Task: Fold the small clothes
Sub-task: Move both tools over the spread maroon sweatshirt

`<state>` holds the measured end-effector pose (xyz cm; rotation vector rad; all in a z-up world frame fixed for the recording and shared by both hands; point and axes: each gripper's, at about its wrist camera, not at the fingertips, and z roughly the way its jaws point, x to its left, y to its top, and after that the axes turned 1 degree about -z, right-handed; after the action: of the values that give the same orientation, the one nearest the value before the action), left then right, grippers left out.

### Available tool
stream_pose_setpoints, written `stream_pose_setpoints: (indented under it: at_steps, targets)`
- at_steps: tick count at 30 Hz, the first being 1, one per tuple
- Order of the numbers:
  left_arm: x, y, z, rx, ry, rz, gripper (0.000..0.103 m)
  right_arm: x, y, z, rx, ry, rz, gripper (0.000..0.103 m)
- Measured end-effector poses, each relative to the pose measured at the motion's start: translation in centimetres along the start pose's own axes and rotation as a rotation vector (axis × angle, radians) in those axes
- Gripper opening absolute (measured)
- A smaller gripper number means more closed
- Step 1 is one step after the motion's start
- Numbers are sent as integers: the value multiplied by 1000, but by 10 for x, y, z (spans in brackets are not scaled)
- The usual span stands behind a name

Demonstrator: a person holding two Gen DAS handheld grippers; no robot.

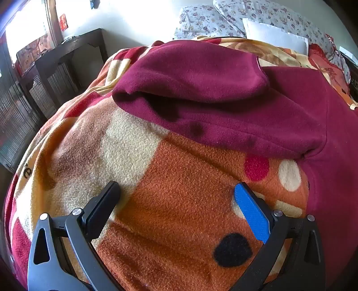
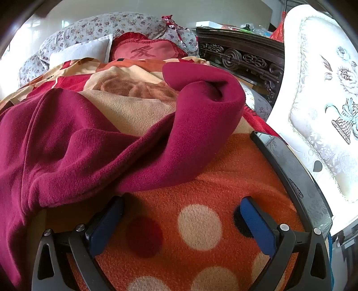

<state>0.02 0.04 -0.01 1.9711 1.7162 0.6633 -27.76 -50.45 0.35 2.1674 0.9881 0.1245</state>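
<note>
A maroon fleece garment (image 1: 235, 107) lies spread on an orange dotted blanket (image 1: 179, 201) on a bed. Its left sleeve (image 1: 192, 73) is folded over itself ahead of my left gripper (image 1: 176, 190), which is open and empty, low over the blanket just short of the garment's edge. In the right wrist view the garment (image 2: 73, 145) fills the left, and its other sleeve (image 2: 201, 116) curls ahead. My right gripper (image 2: 181, 203) is open and empty, close to the garment's hem, over the blanket (image 2: 201, 223).
Floral pillows (image 1: 223, 18) and a white pillow (image 1: 273, 35) lie at the bed's head, with a red cushion (image 2: 145, 51). A dark phone (image 2: 290, 170) lies on the blanket by my right gripper. A white embroidered cushion (image 2: 324, 100) stands at right. A dark wooden cabinet (image 1: 56, 67) stands left of the bed.
</note>
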Motion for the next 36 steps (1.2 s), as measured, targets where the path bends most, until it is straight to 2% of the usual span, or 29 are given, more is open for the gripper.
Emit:
stream_pose_setpoints:
  at_steps: [14,17,20,24,28,32,36]
  targets:
    - [0,0,0,0,8,4,103,-1,0,0,-1,2,1,103]
    - [1,2,-1,44,3,-1,103,-1,0,0,-1,3,1,103]
    - [0,8,-12,99,-34,25,102,-1,0,-1,-3,1,1,103]
    - [-10,-1,-45,45,-55,51,102,0,1,-5,11,-2,-7,103]
    - [-25,-8,-78,-2,-89,106,102,-6,5,-13,69,59,-50,102]
    - [-38,-12,-105,-41,-137,140,102,-36,-5,-53,62,118,33,102]
    - [-55,-14,-124,-69,-179,175,102,-69,-2,-101,13,120,52,102]
